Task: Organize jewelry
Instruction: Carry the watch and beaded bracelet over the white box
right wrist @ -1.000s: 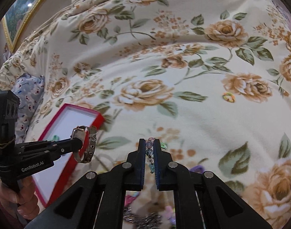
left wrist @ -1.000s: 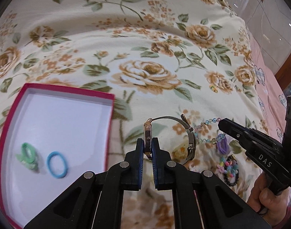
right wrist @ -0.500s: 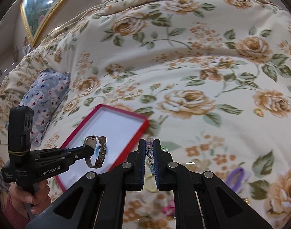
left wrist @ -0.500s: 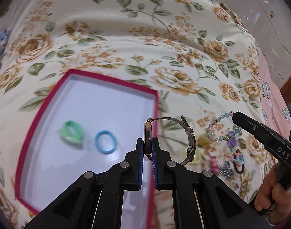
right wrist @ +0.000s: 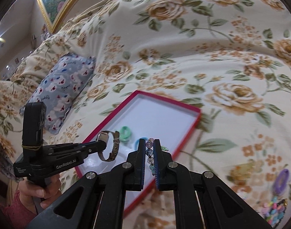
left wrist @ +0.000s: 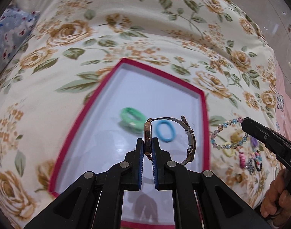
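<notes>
A red-rimmed box (left wrist: 205, 114) (right wrist: 197, 112) with a white floor lies on the floral bedspread. Inside it rest a green hair tie (left wrist: 133, 119) (right wrist: 125, 131) and a blue hair tie (left wrist: 164, 130) (right wrist: 137, 142). My left gripper (left wrist: 147, 143) (right wrist: 103, 145) is shut on a wristwatch (left wrist: 189, 139) (right wrist: 108, 147) with a metal mesh band, held above the box floor. My right gripper (right wrist: 149, 147) (left wrist: 244, 121) is shut on a beaded bracelet (left wrist: 221, 135) (right wrist: 150, 153) of pastel glass beads, hanging just right of the box's right rim.
Loose jewelry (left wrist: 250, 158) (right wrist: 275, 208) lies in a heap on the bedspread right of the box, with a yellow tie (left wrist: 229, 152) and a purple tie (right wrist: 282, 181). A blue patterned pillow (right wrist: 63, 87) (left wrist: 6, 34) sits at the left. A hand (right wrist: 38, 192) (left wrist: 277, 194) grips each handle.
Both grippers have carried their pieces leftward toward the box. The watch now hangs over the box floor instead of the bedspread, and the bracelet has left the heap and neared the box's right rim.
</notes>
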Demonstrator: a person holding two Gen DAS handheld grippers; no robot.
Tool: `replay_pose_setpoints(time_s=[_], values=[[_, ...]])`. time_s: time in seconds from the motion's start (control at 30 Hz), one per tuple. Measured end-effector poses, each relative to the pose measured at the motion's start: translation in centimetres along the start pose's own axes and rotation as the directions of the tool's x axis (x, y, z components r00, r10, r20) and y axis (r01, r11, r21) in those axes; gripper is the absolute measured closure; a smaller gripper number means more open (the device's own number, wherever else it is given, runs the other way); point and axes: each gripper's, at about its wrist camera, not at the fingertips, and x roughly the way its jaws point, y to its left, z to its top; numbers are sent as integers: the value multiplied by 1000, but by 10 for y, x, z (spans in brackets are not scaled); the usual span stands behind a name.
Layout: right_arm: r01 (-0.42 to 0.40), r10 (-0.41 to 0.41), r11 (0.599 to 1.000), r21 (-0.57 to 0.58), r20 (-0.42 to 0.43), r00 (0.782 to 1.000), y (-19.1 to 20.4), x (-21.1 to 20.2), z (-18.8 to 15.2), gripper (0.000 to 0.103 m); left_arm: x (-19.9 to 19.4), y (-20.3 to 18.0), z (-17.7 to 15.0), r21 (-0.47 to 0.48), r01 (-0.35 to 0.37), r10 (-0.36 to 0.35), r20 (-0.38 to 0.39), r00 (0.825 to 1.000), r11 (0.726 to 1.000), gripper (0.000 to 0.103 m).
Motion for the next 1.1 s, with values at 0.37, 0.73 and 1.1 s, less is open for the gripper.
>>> replay_pose_setpoints(time_s=[0.37,0.73,1.1], values=[[-85,84,996,-28,-64,994,34,48,1,96,22,27,4,-40,-91,90,-36,995,995,96],[3,4,999,41,-154,988,-3,87,-19,96,56,21,15,5,-122,122,-47,991,993,96],[22,-17,999,28,-169,985,-10,92,-19,94,68,11,19,45,-166,168,-55,984,985,94]])
